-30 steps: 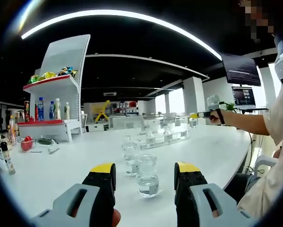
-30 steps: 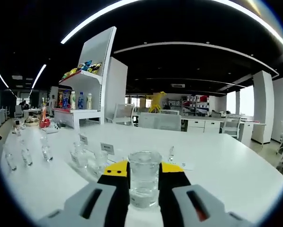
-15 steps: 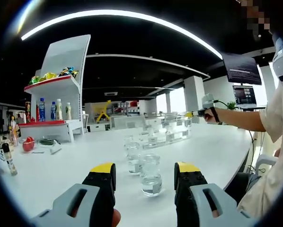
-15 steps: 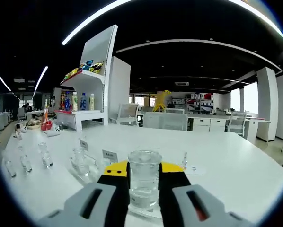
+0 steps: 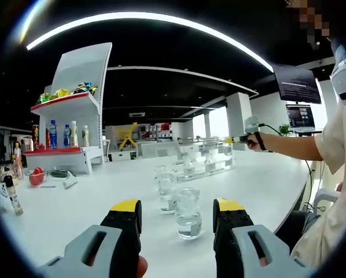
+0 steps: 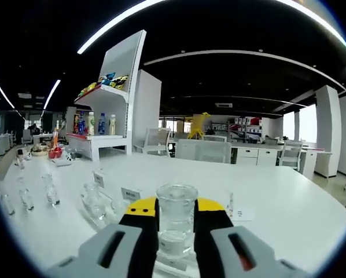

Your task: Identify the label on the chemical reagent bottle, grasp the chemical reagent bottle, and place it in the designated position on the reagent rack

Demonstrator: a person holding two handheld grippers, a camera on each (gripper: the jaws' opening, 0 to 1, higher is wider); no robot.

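The right gripper [image 6: 175, 231] pinched a clear reagent bottle [image 6: 176, 223]; rack [image 6: 103, 208] label cards at ten o'clock were unreadable — the left gripper [image 5: 177, 223] stood spread around another bottle [image 5: 188, 212].

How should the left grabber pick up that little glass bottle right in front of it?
Grip the glass bottle around its straight middle, coming in level from the near side. It stands upright on the white table, lined up between the left gripper jaws, which stand open wide enough.

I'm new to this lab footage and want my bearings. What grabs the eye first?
In the right gripper view, a clear glass bottle sits clamped between the right gripper jaws. In the left gripper view, another clear bottle stands on the white table between the open left gripper jaws.
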